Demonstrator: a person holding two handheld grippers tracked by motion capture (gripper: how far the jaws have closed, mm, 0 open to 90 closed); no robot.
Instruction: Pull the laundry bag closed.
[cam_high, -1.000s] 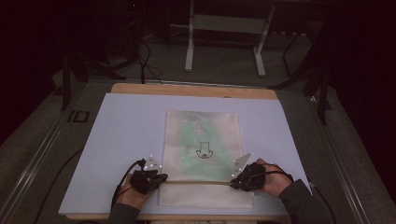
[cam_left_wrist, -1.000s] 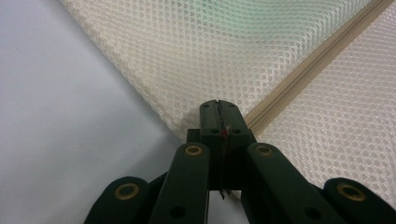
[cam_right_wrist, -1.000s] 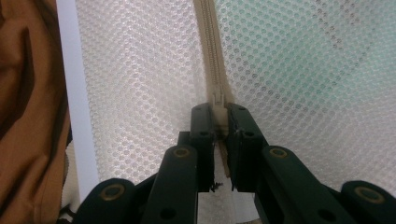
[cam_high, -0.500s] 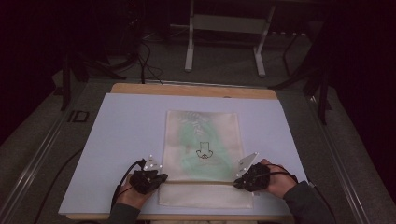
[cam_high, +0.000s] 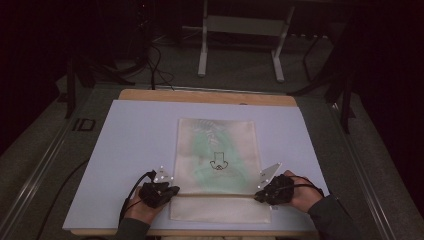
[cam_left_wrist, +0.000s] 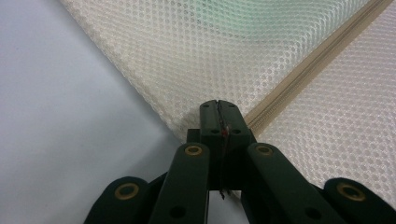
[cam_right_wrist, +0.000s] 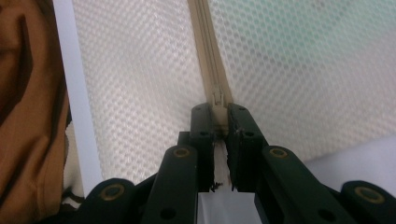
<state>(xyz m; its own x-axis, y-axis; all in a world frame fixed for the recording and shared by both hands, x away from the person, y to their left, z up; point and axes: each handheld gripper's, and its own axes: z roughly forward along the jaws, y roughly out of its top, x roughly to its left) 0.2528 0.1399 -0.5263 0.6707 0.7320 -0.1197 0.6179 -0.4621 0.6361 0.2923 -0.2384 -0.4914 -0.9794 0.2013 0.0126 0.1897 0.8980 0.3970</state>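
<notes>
Mesh bag (cam_high: 216, 155) pinched by left tongs (cam_left_wrist: 218, 106) and right tongs (cam_right_wrist: 219, 112).

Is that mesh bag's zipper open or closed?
Closed, as far as visible: the zipper runs as one joined band across the mesh bag, slider at its right end.

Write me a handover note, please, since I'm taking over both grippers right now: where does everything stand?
Left gripper: shut on the mesh bag's left edge, at the zipper's end.
Right gripper: shut on the zipper pull at the bag's right edge.
The bag lies flat on the white table cover, with something green inside.
Done: both ends gripped. The zipper looks closed along the stretch that shows.
Left, probably: draw the pull along the zipper while the left gripper anchors the bag.
</notes>
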